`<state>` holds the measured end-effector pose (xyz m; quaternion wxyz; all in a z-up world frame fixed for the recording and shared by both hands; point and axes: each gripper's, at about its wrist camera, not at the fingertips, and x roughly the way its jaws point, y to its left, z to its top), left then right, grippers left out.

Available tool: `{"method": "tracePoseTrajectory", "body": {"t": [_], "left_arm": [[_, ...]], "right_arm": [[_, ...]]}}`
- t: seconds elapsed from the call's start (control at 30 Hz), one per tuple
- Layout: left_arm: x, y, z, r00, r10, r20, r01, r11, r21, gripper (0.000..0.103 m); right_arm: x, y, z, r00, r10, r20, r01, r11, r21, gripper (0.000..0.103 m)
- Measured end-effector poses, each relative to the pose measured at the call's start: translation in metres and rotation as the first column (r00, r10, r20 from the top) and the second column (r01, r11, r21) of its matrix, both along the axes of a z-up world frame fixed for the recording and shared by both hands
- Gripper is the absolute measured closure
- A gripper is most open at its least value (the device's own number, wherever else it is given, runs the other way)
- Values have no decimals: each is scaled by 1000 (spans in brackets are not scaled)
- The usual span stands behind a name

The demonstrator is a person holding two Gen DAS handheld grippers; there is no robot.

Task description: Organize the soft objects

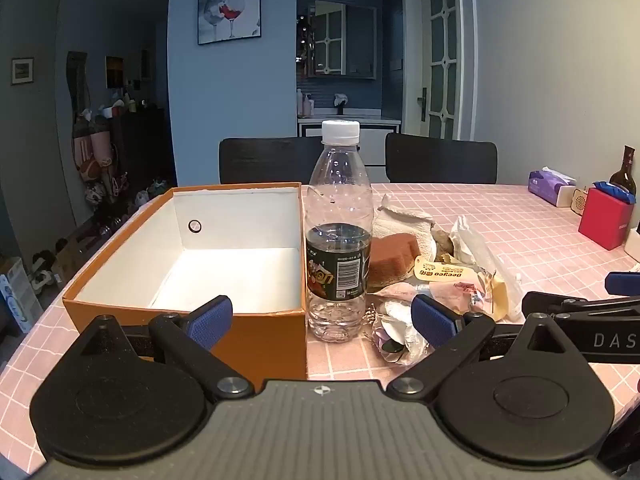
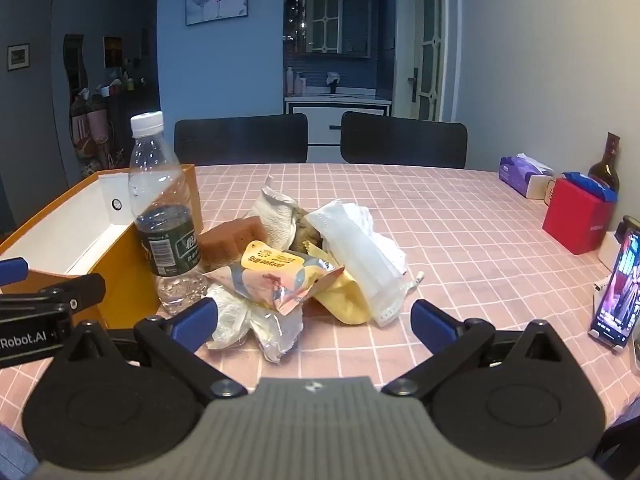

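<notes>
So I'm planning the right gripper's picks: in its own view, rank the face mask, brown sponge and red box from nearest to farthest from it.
1. Face mask, just ahead of the right gripper, centre.
2. Brown sponge, farther back, left, beside the bottle.
3. Red box, farthest, at the table's right edge.

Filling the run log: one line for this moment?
left gripper open | right gripper open | box empty | soft pile untouched

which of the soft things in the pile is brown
The sponge, a brown block beside the bottle; the face mask and cloth are white.
</notes>
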<state>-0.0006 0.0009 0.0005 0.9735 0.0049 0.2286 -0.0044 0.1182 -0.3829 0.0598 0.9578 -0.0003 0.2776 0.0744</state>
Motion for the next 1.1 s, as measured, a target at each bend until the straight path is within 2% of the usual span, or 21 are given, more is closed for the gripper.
{"method": "tracePoseTrajectory", "body": {"t": [0.07, 0.13, 0.2, 1.1], "left_arm": [[-1, 1, 1, 1000, 3, 0, -3, 1000, -11, 0], [2, -9, 0, 1000, 7, -6, -7, 999, 33, 0], [6, -6, -3, 1000, 0, -18, 1, 1000, 12, 0], [8, -2, -5, 1000, 10, -25, -10, 1000, 11, 0]], "right_arm": [[0, 0, 0, 1000, 4, 1, -4, 1000, -4, 2], [3, -2, 1, 1000, 5, -1, -5, 1000, -7, 2], [4, -2, 0, 1000, 11, -4, -11, 1000, -11, 2], [6, 3, -2, 1000, 14, -24, -14, 1000, -11, 2]]}}
